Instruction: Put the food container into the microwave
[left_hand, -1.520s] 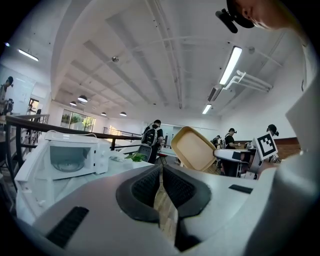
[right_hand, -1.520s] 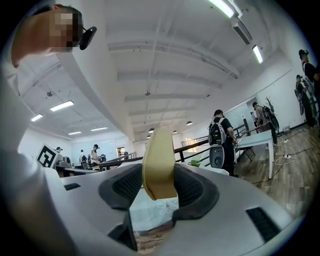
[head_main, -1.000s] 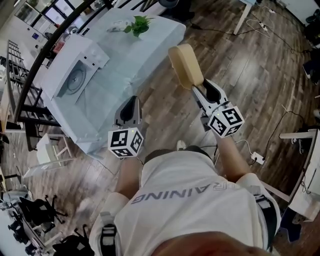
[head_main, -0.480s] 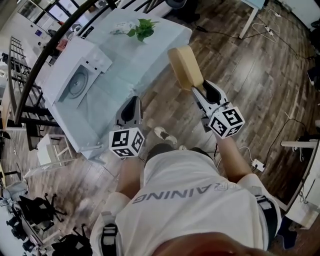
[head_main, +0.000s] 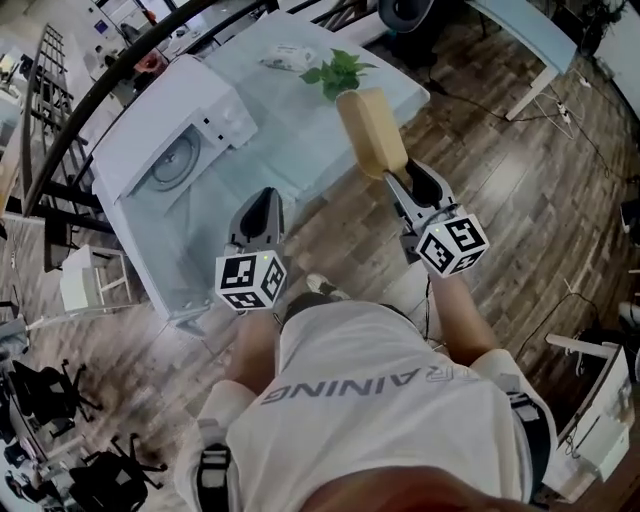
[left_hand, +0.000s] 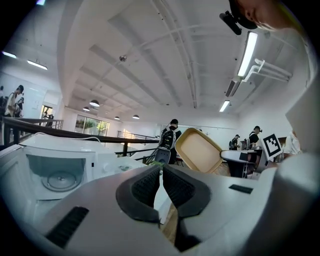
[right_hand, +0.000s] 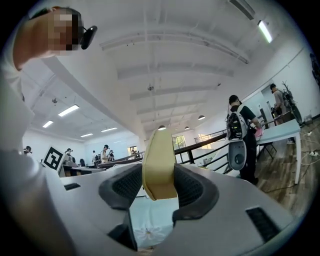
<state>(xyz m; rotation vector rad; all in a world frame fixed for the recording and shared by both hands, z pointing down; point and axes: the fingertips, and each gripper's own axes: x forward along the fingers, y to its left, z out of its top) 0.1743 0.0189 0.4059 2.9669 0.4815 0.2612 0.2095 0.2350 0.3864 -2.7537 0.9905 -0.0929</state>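
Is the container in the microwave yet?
No, the container is clamped in the right claw in the air, and the microwave's open cavity shows only its turntable.

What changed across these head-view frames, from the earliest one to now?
The person has moved toward the table. In the head view the microwave and plant have shifted right, and the table now lies behind the tip of the food container. Nothing was taken or let go: the right gripper still clamps the container, and the left gripper stays shut and empty.

Microwave (head_main: 172, 152) cavity seen open, unblocked. Table (head_main: 290, 140) seen bare before microwave front. Plant (head_main: 340, 72) placed well right of microwave.
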